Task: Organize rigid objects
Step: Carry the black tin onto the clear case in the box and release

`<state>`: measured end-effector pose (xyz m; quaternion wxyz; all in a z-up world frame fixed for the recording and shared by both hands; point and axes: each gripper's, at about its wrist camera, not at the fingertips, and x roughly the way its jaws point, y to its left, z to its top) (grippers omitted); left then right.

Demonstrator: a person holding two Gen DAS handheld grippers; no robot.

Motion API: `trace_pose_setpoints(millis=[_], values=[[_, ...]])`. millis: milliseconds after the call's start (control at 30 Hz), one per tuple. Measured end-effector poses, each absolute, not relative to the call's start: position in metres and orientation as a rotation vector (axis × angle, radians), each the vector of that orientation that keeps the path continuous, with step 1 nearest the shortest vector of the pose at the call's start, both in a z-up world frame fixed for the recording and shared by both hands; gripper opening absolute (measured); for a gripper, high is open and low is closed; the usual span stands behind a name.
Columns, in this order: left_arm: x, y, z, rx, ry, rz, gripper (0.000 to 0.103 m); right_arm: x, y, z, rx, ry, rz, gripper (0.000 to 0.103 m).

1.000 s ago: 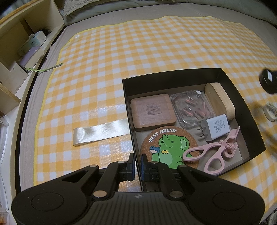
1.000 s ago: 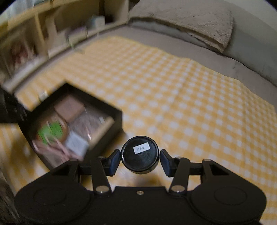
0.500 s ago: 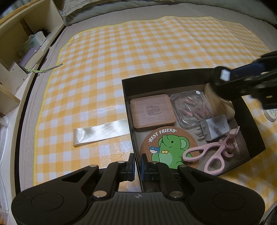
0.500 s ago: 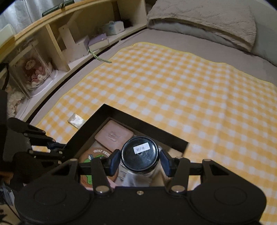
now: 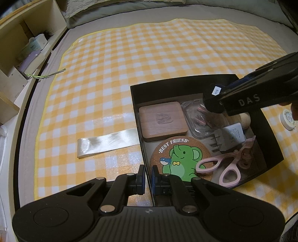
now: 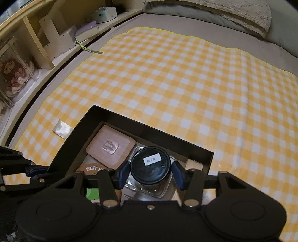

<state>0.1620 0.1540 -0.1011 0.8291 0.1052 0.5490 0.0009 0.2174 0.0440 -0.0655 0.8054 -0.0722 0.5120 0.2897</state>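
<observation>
We've swung the right gripper (image 6: 150, 172), fingers clamped on the black-lidded jar (image 6: 150, 163), over the black box (image 5: 268, 122); release looks next. Left gripper (image 5: 146, 178) pinches the box's near-left wall.

Setting: a home bedroom. A grey mattress (image 6: 186, 24) carries a yellow-and-white checked cloth (image 6: 186, 83), with a plush blanket (image 6: 214, 11) at its head. Wooden shelving (image 6: 37, 37) alongside holds a tissue box (image 6: 104, 14) and a boxed doll (image 6: 13, 74).
</observation>
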Motion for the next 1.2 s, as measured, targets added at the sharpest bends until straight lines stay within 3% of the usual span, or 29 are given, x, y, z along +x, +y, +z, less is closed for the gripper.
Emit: trace_pose_setpoints(millis=[67, 133, 700, 1200], values=[[0.162, 0.154, -0.101, 0.225, 1.165, 0.002, 0.007, 0.217, 0.046, -0.067, -0.164, 1.090, 0.615, 0.054], [0.162, 0.154, -0.101, 0.223, 1.166, 0.002, 0.007, 0.218, 0.046, -0.067, -0.162, 1.086, 0.617, 0.066], [0.162, 0.151, -0.102, 0.230, 1.170, 0.009, 0.007, 0.213, 0.038, -0.062, -0.173, 1.098, 0.649, 0.070], [0.163, 0.150, -0.102, 0.230, 1.173, 0.016, 0.007, 0.191, 0.027, -0.023, -0.095, 1.004, 0.688, 0.100]])
